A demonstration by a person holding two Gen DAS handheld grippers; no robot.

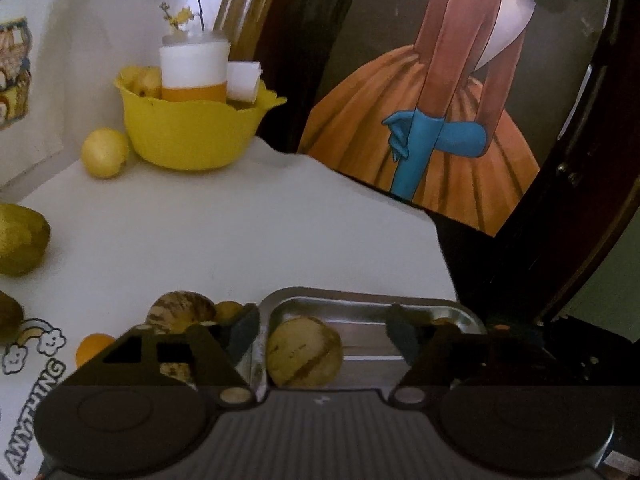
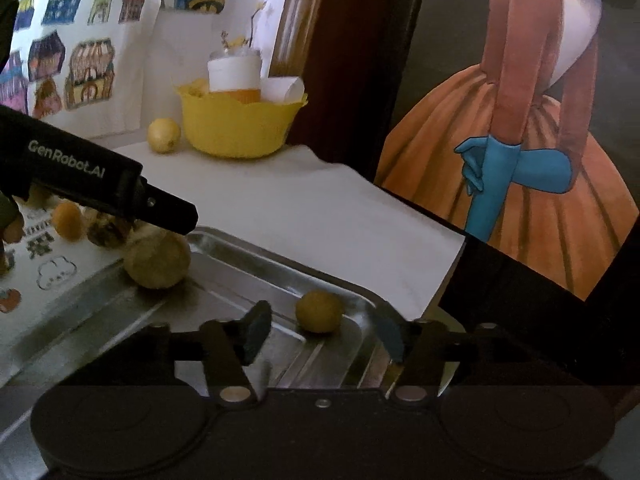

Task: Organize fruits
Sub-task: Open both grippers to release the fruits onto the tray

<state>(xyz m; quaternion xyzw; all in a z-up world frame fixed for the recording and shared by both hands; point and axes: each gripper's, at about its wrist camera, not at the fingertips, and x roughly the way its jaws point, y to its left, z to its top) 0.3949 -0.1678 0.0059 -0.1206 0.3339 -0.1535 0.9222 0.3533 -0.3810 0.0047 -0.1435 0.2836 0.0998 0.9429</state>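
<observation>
A steel tray (image 1: 360, 312) (image 2: 256, 256) sits on the white table. A striped pale melon (image 1: 305, 353) (image 2: 157, 262) lies in the tray's near-left corner. My left gripper (image 1: 324, 330) is open, its fingers on either side of the melon and apart from it. In the right wrist view the left gripper's black body (image 2: 104, 184) hangs over the melon. A small yellow fruit (image 2: 319, 311) lies in the tray. My right gripper (image 2: 322, 334) is open and empty just in front of that fruit.
A yellow bowl (image 1: 188, 132) (image 2: 240, 124) with a white jar and fruit stands at the back, a lemon (image 1: 105, 153) (image 2: 163, 135) beside it. A pear (image 1: 20, 240), another striped melon (image 1: 182, 308) and an orange (image 1: 94, 346) lie left of the tray. A painting (image 1: 440, 120) leans at the right.
</observation>
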